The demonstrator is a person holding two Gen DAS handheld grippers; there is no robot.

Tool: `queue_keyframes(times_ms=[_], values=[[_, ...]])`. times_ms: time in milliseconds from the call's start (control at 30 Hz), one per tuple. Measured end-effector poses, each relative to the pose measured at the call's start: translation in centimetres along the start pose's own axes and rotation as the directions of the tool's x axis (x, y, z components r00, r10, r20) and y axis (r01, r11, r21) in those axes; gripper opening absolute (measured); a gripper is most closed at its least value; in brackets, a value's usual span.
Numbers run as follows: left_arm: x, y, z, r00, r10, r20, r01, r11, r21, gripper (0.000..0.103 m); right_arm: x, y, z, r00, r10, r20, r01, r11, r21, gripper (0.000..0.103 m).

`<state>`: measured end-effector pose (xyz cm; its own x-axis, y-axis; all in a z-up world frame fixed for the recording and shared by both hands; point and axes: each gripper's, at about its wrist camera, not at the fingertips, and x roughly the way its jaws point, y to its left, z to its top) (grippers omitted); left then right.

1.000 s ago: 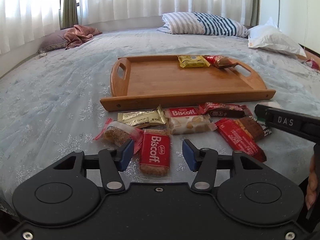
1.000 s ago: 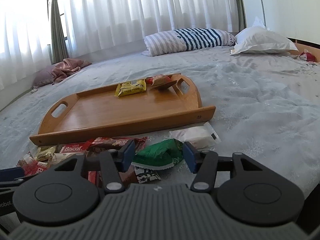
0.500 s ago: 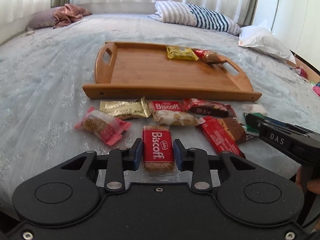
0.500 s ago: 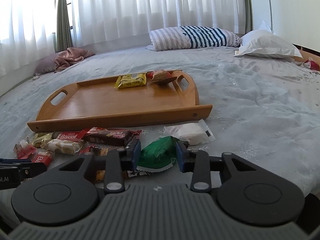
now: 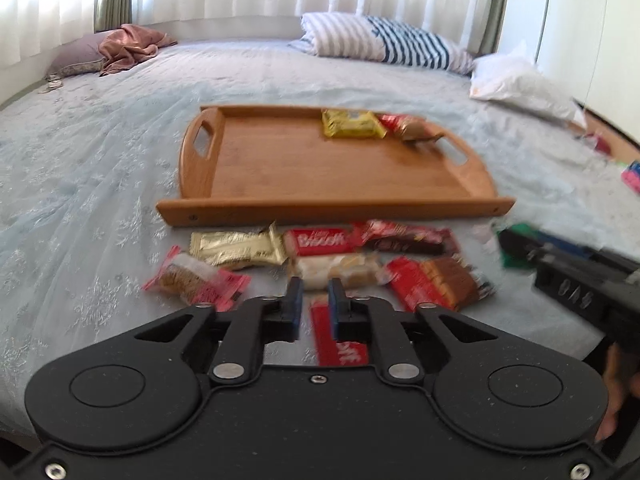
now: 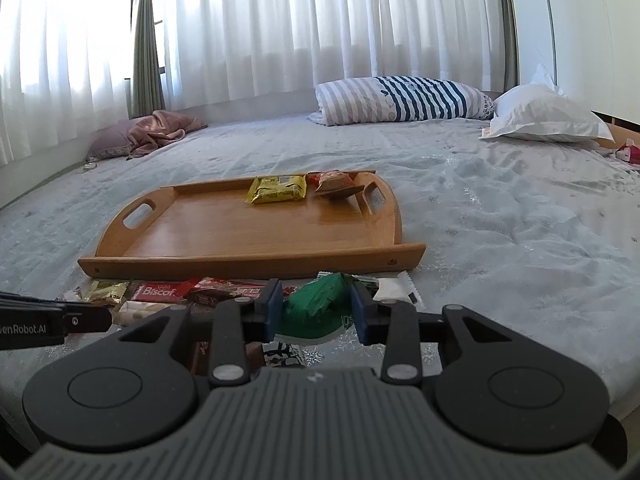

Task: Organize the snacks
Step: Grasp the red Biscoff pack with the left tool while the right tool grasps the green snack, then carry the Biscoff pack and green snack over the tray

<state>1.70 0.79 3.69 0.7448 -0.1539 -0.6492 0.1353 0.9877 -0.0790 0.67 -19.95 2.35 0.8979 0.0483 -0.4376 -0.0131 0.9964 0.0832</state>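
On the bed [image 5: 80,168], the loose snacks lie in a row just in front of the wooden tray [image 5: 328,200], which already holds a yellow packet [image 5: 352,124] and a red-brown packet [image 5: 408,126] at its far right corner.

At the left of the row are a pink-edged bar [image 5: 192,280] and a gold packet [image 5: 236,248]. The left hand-held gripper [image 5: 314,304] has its blue pads drawn close on the upper end of a red biscuit packet [image 5: 340,340], which hangs down below the jaws; the grip looks narrow and near one end. To do this lift well, I would keep the pinch firm, raise the packet straight up clear of the pale wafer packet [image 5: 340,270] behind it, and carry it over the tray rim before letting go, so the wrapper does not swing or slip.

Further right lie a second red biscuit packet [image 5: 320,242], a dark red bar [image 5: 412,236] and a red-and-brown packet [image 5: 436,282]. The right hand-held gripper [image 6: 316,312] pinches a green packet [image 6: 316,308] between its pads, just beside a white packet [image 6: 396,290]. The soft wrapper may crumple, so a gentle squeeze should do.

Readable writing: "Biscoff" on the flat red packet; part of the same word, blurred, on the held one; "enRobot.AI" on the left gripper's body in the right view. Other labels are too blurred to read.
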Motion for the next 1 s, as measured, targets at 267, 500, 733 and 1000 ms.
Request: queue_keyframes(times_ms=[267,500,733,1000], values=[[-0.1,-0.4,-1.9,1.0,-0.008,-0.015,0.008,1.0,0.016,0.048,0.0,-0.3,-0.9,1.0,0.008,-0.021,-0.008,1.0,-0.005,0.041],[1.8,-1.9,-2.6,0.999,0.028,-0.027,-0.027,0.998,0.061,0.049,-0.2,0.1,-1.2,1.0,0.016,-0.016,-0.016,1.0,-0.014,0.041],[0.2,-2.4,-1.7,1.0,-0.022,0.008,0.021,0.999,0.049,0.031,-0.4,0.1,-1.1,1.0,0.027,-0.011,-0.027,0.999,-0.02,0.041],[-1.0,-2.1,1.5,0.995,-0.081,0.056,0.078,0.996,0.039,0.031,-0.3,-0.4,0.7,0.995,0.079,0.053,-0.076,0.996,-0.05,0.041]])
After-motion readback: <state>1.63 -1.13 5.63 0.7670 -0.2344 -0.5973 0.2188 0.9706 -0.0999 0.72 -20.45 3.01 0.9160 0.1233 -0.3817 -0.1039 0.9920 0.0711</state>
